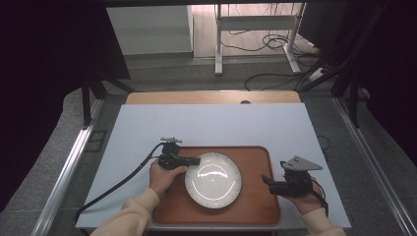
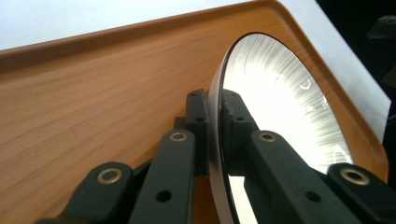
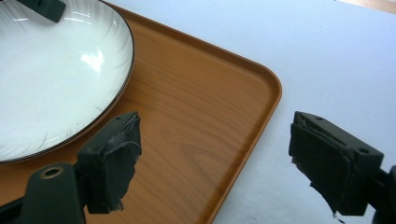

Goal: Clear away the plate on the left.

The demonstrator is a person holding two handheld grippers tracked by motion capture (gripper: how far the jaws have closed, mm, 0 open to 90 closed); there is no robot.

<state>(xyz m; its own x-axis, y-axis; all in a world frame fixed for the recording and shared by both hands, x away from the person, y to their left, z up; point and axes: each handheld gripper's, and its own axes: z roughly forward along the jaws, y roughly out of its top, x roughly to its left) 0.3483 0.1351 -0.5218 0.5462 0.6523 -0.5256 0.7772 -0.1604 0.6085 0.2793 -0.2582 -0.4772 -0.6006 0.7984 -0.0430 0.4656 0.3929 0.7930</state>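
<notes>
- You work at a pale blue-white table top (image 1: 206,123) that fills the middle of the high view, with grey floor, metal rails and dark curtains around it.
- Lowest in that frame, your cream sleeves come in from the bottom edge, one at lower left and one at lower right.
- Your left hand (image 1: 162,177) holds the left gripper (image 1: 195,161) just left of centre; its cable trails off toward the lower left.
- In the left gripper view, the two black jaws are closed down on the rim of the round white glossy plate with fine grey streaks and a thin dark edge (image 2: 275,102), one jaw on each face of the rim, so you have the plate pinched at its edge.
- In the high view the plate (image 1: 213,180) sits inside the rounded rectangular wooden tray (image 1: 255,196), left of the tray's middle; whether it is lifted off the wood you cannot tell.
- Your right hand (image 1: 310,199) holds the right gripper (image 1: 265,180) at the tray's right edge, lower right of the frame, with its grey three-cornered plate on top.
- In the right gripper view its jaws stand wide apart with nothing between them, straddling the tray's rim (image 3: 261,121): one jaw over the wood, the other over the table (image 3: 327,60).
- Beyond the table, at the top of the high view, a white metal stand (image 1: 255,29) and loose cables lie on the floor.
</notes>
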